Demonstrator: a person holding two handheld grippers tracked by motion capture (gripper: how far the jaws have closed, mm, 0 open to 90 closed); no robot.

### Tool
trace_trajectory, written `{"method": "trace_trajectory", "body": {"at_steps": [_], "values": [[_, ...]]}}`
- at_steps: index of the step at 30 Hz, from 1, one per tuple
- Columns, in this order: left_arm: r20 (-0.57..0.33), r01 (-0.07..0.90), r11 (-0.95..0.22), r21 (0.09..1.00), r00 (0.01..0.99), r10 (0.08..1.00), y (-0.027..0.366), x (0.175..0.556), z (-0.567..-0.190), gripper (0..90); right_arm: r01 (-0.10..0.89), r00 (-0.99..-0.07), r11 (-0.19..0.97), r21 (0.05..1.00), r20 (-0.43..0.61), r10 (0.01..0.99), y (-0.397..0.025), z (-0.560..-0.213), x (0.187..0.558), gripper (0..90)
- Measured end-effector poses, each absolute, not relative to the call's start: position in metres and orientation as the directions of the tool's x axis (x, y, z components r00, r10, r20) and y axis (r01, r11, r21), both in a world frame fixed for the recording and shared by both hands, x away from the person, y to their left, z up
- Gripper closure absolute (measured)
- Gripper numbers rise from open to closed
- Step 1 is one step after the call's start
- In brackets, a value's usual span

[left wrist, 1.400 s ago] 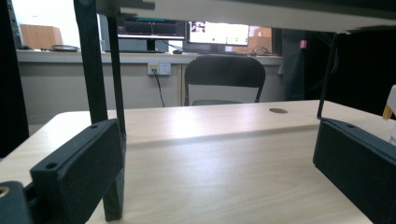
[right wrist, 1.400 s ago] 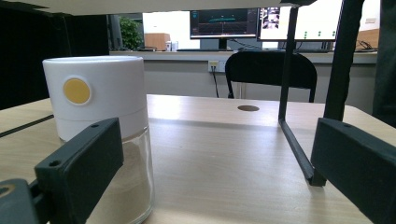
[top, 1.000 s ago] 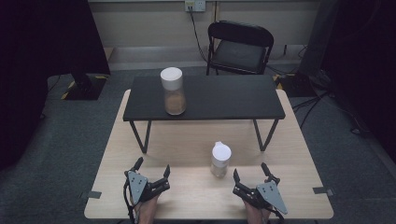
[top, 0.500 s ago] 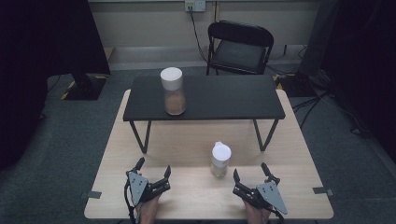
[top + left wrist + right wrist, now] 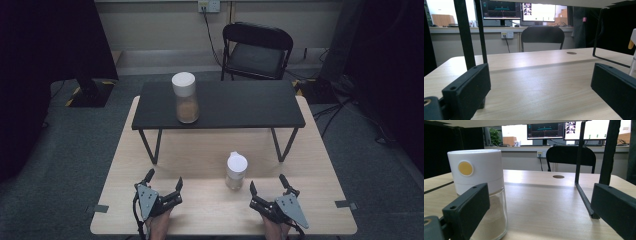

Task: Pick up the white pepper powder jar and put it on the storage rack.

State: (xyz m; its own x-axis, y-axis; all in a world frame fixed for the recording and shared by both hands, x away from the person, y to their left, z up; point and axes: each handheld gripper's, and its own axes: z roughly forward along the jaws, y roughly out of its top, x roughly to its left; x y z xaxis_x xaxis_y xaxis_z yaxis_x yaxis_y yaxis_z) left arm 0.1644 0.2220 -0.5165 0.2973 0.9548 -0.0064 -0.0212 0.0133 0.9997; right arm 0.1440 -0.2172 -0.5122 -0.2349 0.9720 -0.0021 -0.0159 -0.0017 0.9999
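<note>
Small jar (image 5: 236, 171) waits on the desk (image 5: 200, 215) — approach not begun.

The glass jar with white cap and pale powder stands just ahead of the right tongs (image 5: 270, 189), a little to their left; both right and left tongs (image 5: 164, 180) rest open, empty. Next move, I judge: slide the right tongs around the jar — then close.

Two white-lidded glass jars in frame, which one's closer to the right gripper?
The smaller white-lidded glass jar on the light wooden table, just left of the right gripper. The taller white-lidded jar stands up on the black shelf.
</note>
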Motion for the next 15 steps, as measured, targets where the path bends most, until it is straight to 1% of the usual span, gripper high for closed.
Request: {"method": "trace_trajectory", "body": {"at_steps": [5, 7, 15], "values": [[-0.006, -0.021, 0.013, 1.0, 0.298, 0.955, 0.222, 0.164, -0.516, 1.6, -0.015, -0.226, -0.005, 1.0, 0.002, 0.974, -0.215, -0.508, 0.143, 0.3], [-0.006, -0.021, 0.013, 1.0, 0.298, 0.954, 0.222, 0.164, -0.516, 1.3, -0.023, -0.229, -0.024, 0.999, 0.018, 0.973, -0.215, -0.506, 0.141, 0.3], [-0.007, -0.021, 0.013, 1.0, 0.298, 0.954, 0.222, 0.164, -0.516, 1.3, -0.051, -0.238, -0.026, 0.998, 0.014, 0.971, -0.209, -0.494, 0.139, 0.3]]}}
